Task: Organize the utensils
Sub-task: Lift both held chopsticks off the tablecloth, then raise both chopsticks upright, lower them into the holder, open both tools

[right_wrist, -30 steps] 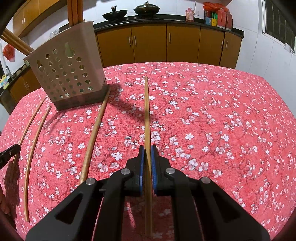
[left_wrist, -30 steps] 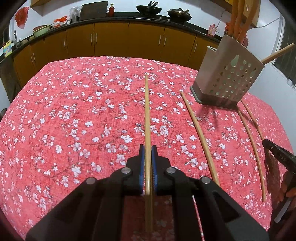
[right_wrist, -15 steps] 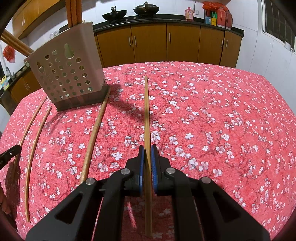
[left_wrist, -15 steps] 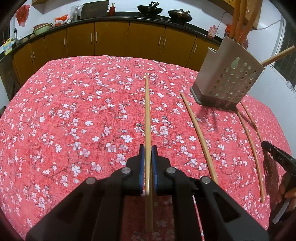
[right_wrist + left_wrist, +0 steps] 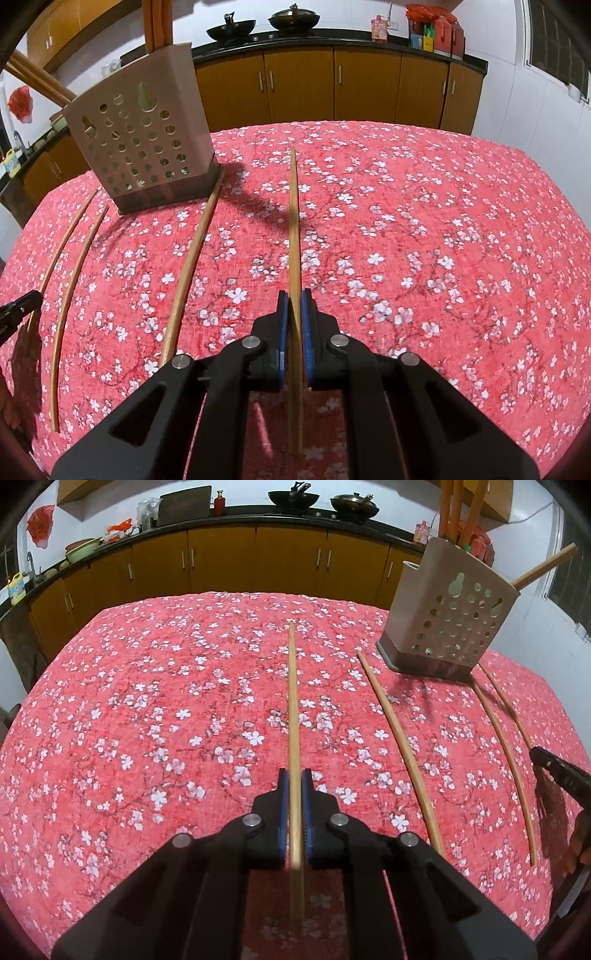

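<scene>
My left gripper (image 5: 294, 777) is shut on a wooden chopstick (image 5: 293, 701) that runs straight ahead over the red floral cloth. My right gripper (image 5: 294, 297) is likewise shut on another chopstick (image 5: 293, 221), which throws a shadow on the cloth. Between the two grippers lie three loose chopsticks (image 5: 402, 746) (image 5: 188, 266), two of them close together (image 5: 508, 753) (image 5: 70, 291). A beige perforated utensil holder (image 5: 447, 627) (image 5: 144, 144) stands beyond them, with several chopsticks (image 5: 458, 509) in it. Each gripper's tip shows at the edge of the other's view, the right one (image 5: 554, 770) and the left one (image 5: 20, 306).
The table (image 5: 147, 701) is covered by the red blossom-print cloth. Behind it runs a row of brown kitchen cabinets (image 5: 332, 85) with woks (image 5: 293, 496) on the counter. A window (image 5: 557, 40) is at the right wall.
</scene>
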Demonstrator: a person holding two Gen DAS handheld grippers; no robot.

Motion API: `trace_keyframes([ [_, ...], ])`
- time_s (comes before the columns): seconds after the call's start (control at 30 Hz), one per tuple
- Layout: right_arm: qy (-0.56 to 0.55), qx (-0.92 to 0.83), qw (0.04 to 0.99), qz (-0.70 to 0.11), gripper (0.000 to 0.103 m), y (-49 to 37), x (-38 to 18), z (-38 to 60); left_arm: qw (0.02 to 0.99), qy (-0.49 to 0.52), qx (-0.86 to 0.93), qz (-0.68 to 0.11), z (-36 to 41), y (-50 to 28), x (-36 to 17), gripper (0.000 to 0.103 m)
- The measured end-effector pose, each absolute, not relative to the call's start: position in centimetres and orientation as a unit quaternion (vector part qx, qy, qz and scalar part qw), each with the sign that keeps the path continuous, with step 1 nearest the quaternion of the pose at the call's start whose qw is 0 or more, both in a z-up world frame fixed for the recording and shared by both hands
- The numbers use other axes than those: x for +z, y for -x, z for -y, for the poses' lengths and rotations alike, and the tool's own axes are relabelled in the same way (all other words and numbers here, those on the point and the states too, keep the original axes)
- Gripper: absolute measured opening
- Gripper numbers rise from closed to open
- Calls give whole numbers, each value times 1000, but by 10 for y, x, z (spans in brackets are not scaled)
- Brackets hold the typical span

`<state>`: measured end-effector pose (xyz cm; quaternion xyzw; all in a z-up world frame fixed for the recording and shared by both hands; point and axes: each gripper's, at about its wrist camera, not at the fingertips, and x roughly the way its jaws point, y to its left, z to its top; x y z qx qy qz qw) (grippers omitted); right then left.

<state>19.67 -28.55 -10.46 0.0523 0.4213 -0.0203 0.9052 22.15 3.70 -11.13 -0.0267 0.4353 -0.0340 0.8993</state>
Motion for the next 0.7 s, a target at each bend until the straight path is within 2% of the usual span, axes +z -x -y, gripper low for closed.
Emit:
trace_keyframes([
  [0.7, -75, -21, 954, -291, 8, -160, -17, 304, 946, 30, -53, -319, -43, -195, -9, 8],
])
